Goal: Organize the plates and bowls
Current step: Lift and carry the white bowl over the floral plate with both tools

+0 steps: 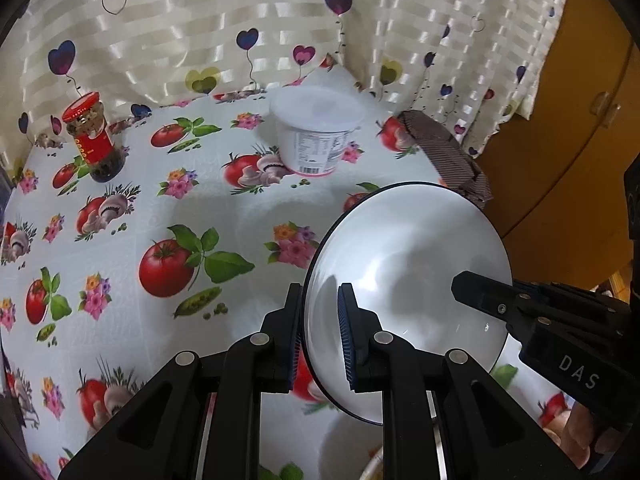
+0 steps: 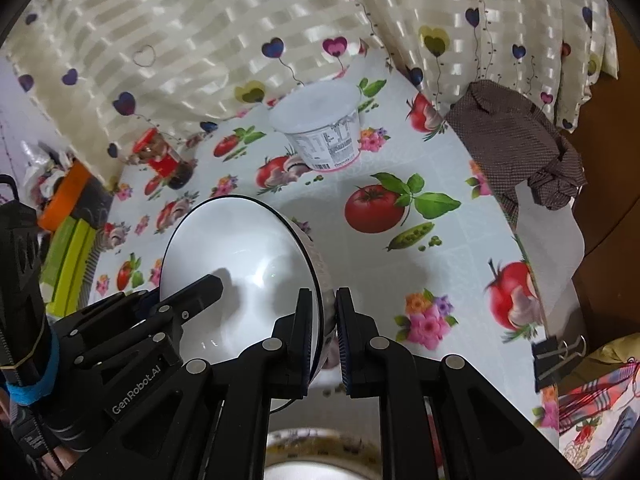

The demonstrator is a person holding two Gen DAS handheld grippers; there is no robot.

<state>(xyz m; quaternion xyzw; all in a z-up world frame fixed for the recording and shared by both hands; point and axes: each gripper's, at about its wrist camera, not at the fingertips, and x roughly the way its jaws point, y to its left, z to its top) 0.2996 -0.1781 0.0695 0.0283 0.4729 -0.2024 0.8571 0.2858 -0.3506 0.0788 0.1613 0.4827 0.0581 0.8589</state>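
Observation:
A white bowl (image 1: 408, 272) with a thin dark rim hangs tilted above the tomato-print tablecloth (image 1: 160, 208), held between both grippers. My left gripper (image 1: 320, 300) is shut on its left rim, one pad inside and one outside. In the right wrist view my right gripper (image 2: 322, 300) is shut on the same bowl (image 2: 240, 256) at its right rim. The other gripper's finger (image 1: 480, 292) reaches in over the bowl's far rim, as does the left one (image 2: 200, 288) in the right wrist view. Below the fingers lies another dish (image 2: 320, 452) with a patterned rim, mostly hidden.
A red-lidded jar (image 1: 90, 136) stands at the back left and a white lidded tub (image 1: 316, 132) at the back middle, before a heart-print curtain (image 1: 200, 32). A brown cloth (image 2: 520, 140) lies at the table's right edge, by a binder clip (image 2: 556, 360).

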